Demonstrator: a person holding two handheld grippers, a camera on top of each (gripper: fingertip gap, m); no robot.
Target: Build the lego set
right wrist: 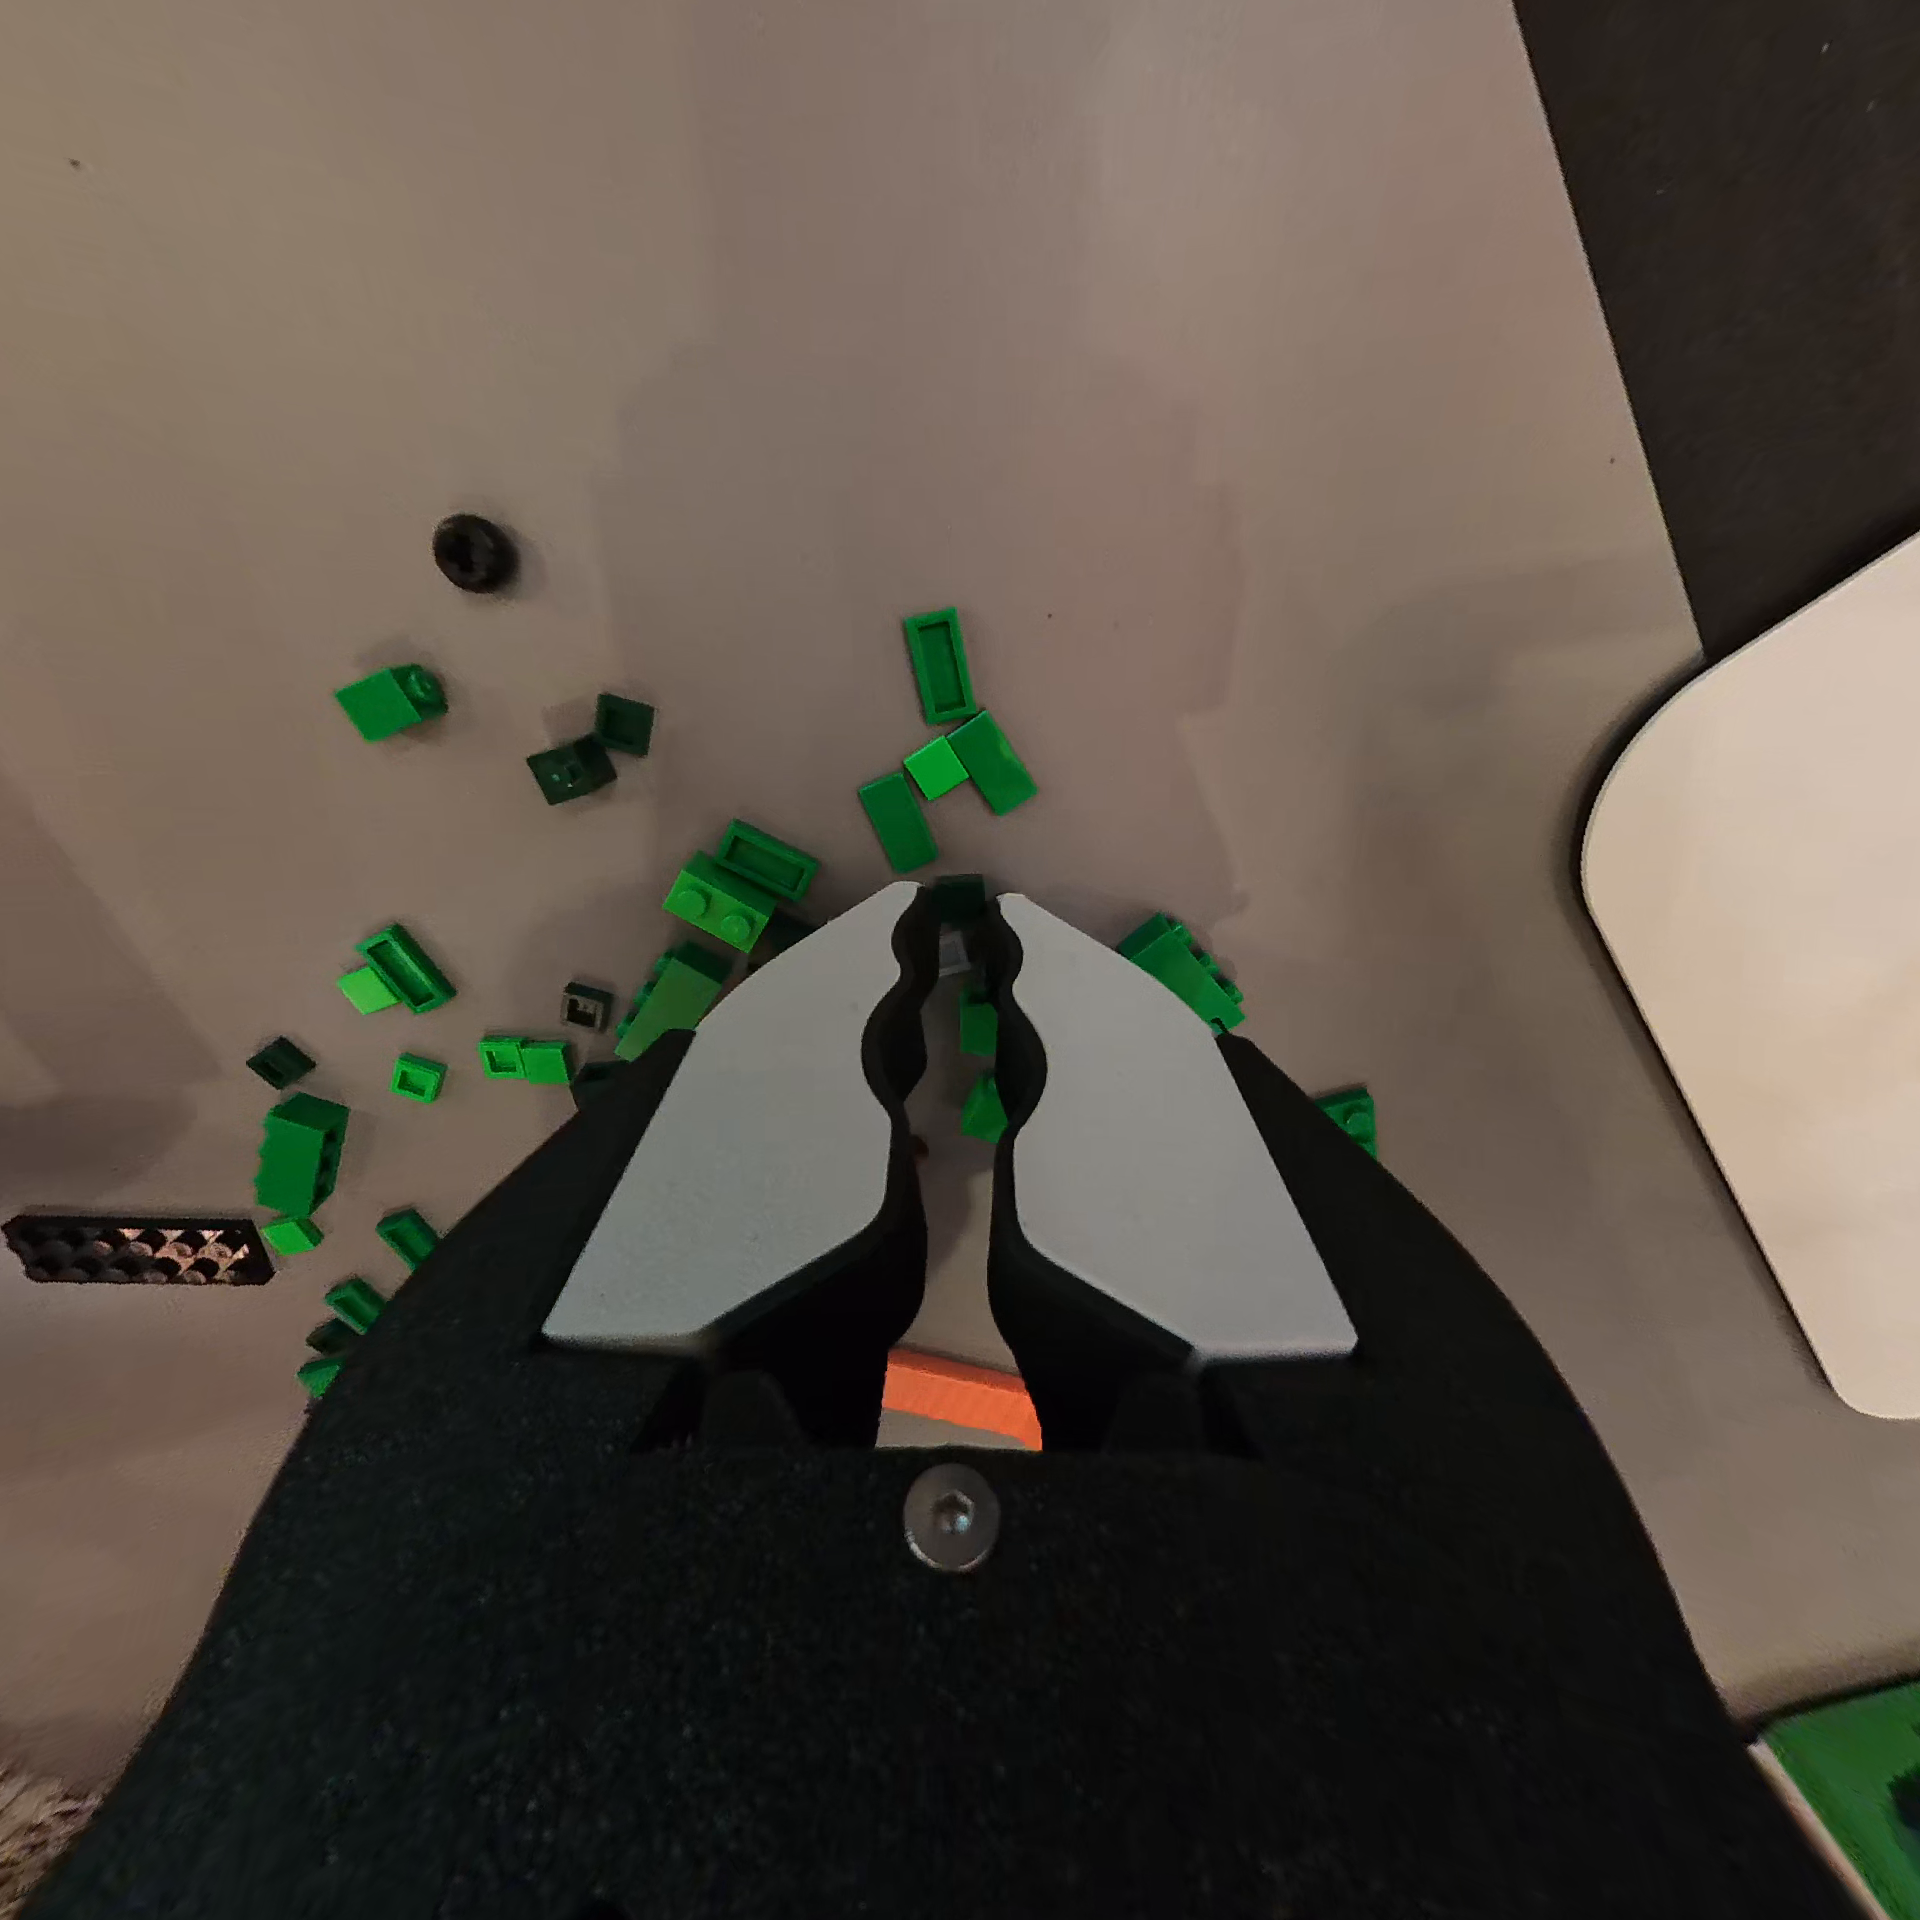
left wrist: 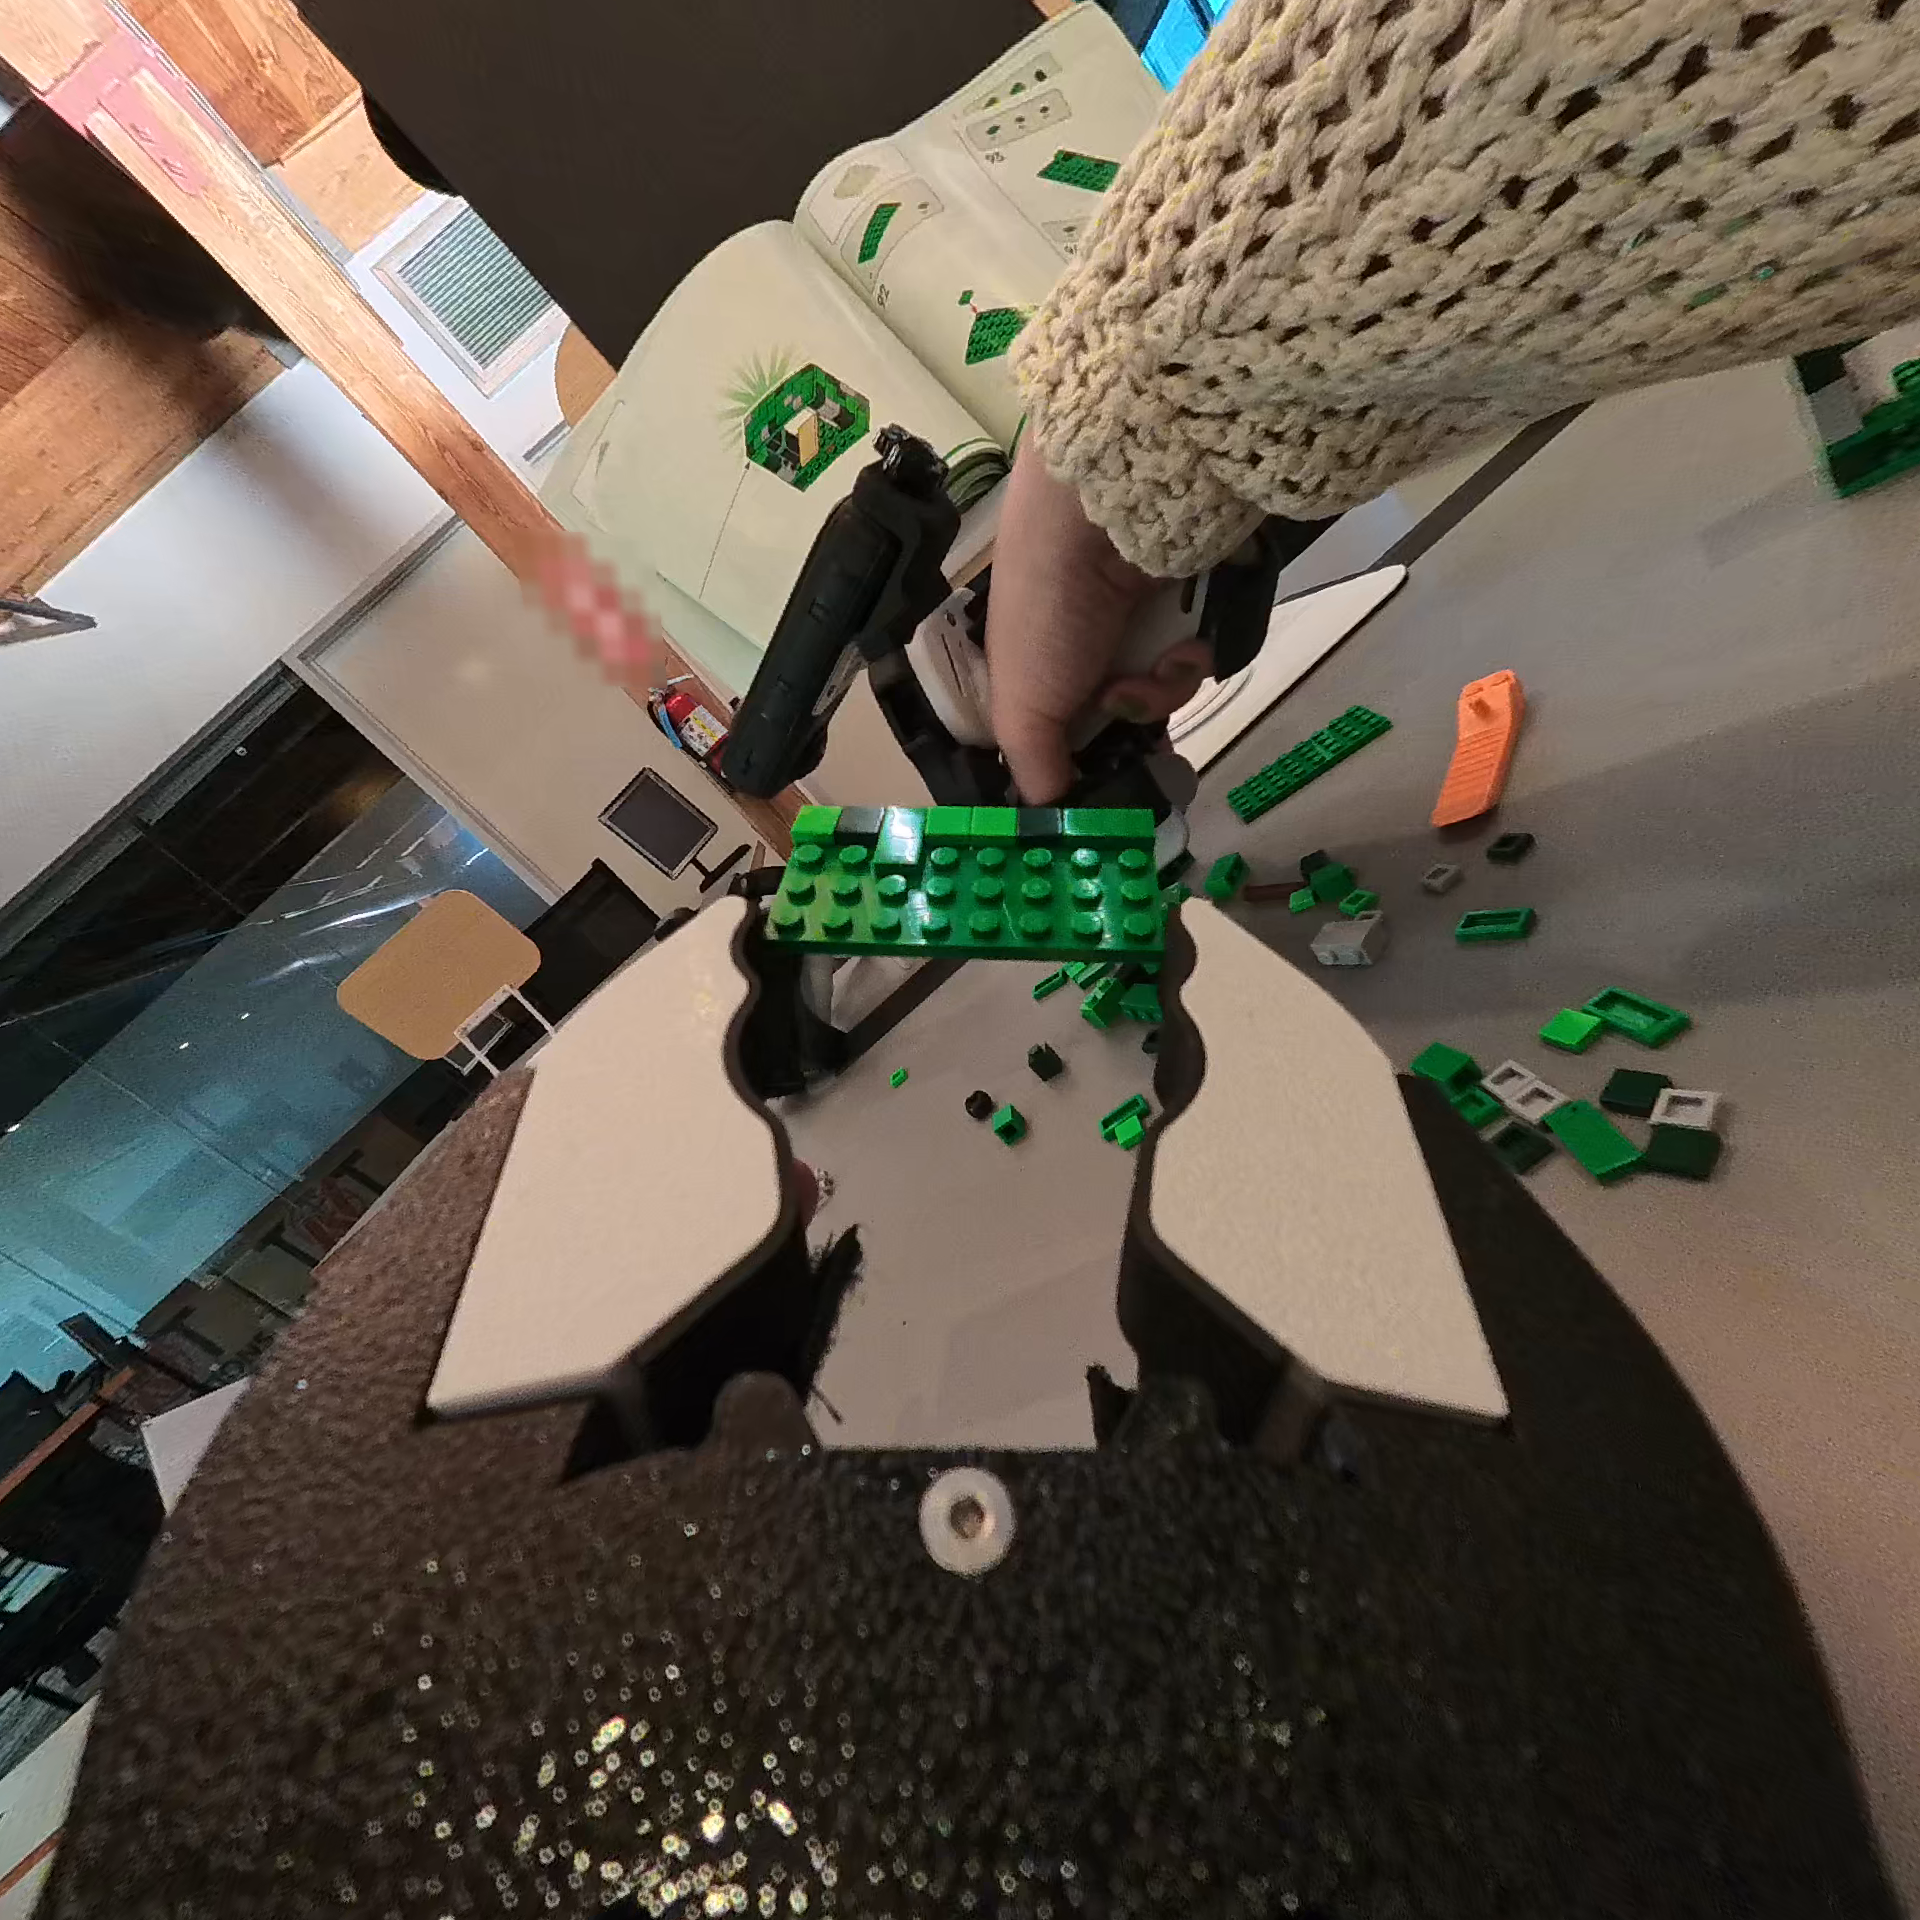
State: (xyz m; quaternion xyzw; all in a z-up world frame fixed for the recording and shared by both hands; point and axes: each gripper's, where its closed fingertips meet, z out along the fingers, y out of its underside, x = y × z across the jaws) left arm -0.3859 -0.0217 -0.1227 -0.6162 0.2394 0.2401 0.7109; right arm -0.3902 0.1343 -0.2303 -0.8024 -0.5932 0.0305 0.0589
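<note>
The left gripper [left wrist: 966,935] clamps the green studded plate [left wrist: 971,894] by its ends, studs upward for adding pieces. At its twelve o'clock, the right gripper [right wrist: 958,909] pinches a small dark-green piece [right wrist: 958,896] above loose bricks [right wrist: 727,894] on the tabletop [right wrist: 935,312].

An office: glass partitions [left wrist: 260,935], desk monitor [left wrist: 657,823], fire extinguisher [left wrist: 688,719].

A cream open-knit sleeve [left wrist: 1455,260] covers the person's arm. Each black, rough-textured gripper body carries 2 white-faced fingers [left wrist: 644,1143] with wavy black inner edges and 1 silver screw [right wrist: 951,1527] at centre.
</note>
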